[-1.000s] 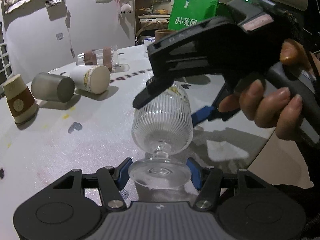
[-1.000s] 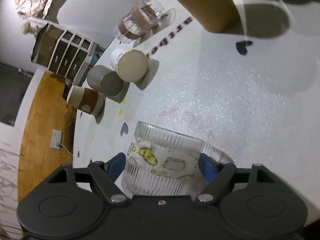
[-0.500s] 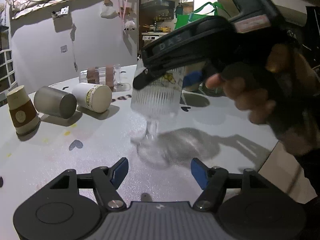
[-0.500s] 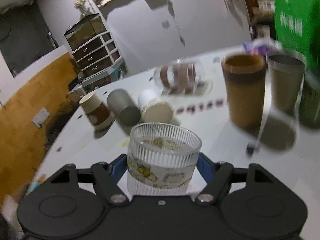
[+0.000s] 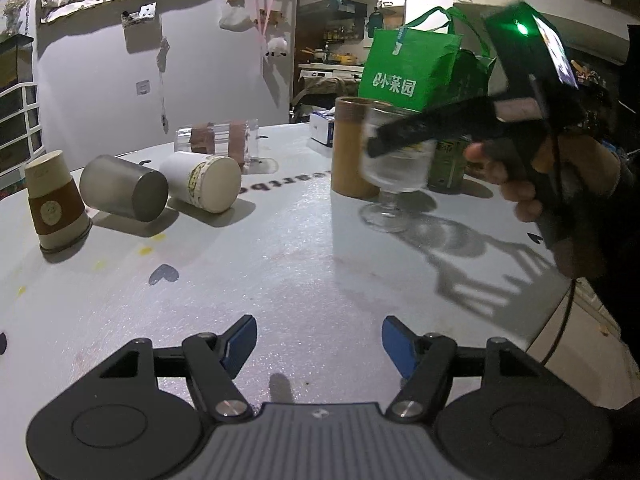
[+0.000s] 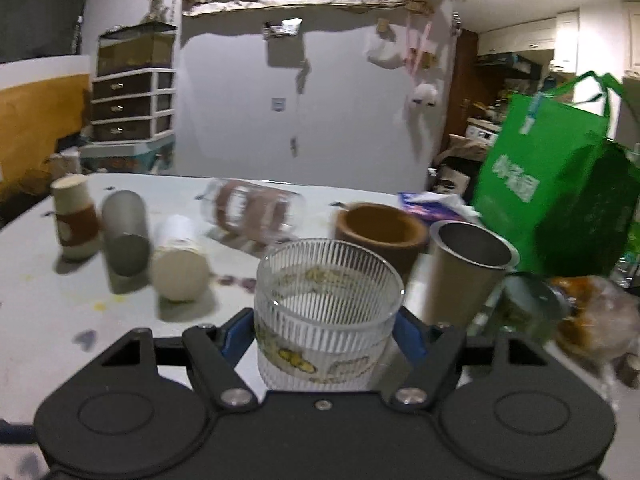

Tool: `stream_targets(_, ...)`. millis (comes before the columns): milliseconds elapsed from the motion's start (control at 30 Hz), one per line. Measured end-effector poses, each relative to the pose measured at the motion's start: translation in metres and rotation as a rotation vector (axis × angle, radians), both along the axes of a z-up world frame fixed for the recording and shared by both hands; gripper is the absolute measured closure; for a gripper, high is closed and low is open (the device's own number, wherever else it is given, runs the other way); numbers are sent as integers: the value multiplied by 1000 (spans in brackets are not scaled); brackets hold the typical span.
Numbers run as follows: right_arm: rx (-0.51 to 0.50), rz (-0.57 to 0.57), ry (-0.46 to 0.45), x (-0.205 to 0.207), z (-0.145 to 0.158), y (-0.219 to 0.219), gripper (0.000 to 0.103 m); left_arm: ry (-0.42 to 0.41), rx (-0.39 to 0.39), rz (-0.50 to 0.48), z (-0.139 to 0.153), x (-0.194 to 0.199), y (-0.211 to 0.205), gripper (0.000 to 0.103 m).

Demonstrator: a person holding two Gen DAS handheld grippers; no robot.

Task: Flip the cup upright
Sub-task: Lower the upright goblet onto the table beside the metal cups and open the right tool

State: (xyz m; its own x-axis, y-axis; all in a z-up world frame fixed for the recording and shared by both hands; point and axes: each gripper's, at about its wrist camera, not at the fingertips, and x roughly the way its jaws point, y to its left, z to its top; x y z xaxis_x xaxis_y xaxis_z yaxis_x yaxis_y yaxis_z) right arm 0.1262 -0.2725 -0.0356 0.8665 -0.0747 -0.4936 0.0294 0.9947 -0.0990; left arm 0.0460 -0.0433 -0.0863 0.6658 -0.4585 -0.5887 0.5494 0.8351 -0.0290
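From the left wrist camera, the ribbed stemmed glass (image 5: pixel 394 172) is standing mouth-up, its long axis vertical, with its round foot on or just above the white table (image 5: pixel 280 264); motion blur is keeping me from telling which. The right gripper (image 5: pixel 404 136) is clasping the bowl from the side, with the person's right hand (image 5: pixel 536 168) wrapped around the handle. The glass is sitting just beside a tall brown paper cup (image 5: pixel 352 146). Near the lens, the left gripper (image 5: pixel 319 340) is spread wide with nothing between its blue pads, hovering low over bare table.

Through the right wrist camera, the glass (image 6: pixel 328 312) is filling the space between the right gripper (image 6: pixel 324 340) pads, which are pressing on both sides of its ribbed wall; the open rim is facing up and slightly away.

Judging by this, the flip itself is looking done; what is remaining is settling the foot and letting go. Several other cups are lying on their sides farther back.
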Motion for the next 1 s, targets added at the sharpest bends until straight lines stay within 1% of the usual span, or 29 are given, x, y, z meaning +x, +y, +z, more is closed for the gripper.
stream_targets(267, -93, -114, -29, 0, -6, -45, 28, -11, 2, 5, -2, 3, -6, 33)
stream_targets(500, -63, -192, -44, -1, -11, -77, 28, -19, 2, 12, -3, 5, -10, 33)
stream_targets(567, -40, -202, -54, -4, -11, -83, 28, -21, -1, 19, -2, 6, -10, 33)
stream_targets(833, -61, -233, -55, -6, -13, -84, 28, -40, -13, 51, 4, 11, -9, 33)
stream_targets(1000, -57, -246, -63, -8, -14, -85, 28, -59, -12, 69, 8, 14, -11, 33)
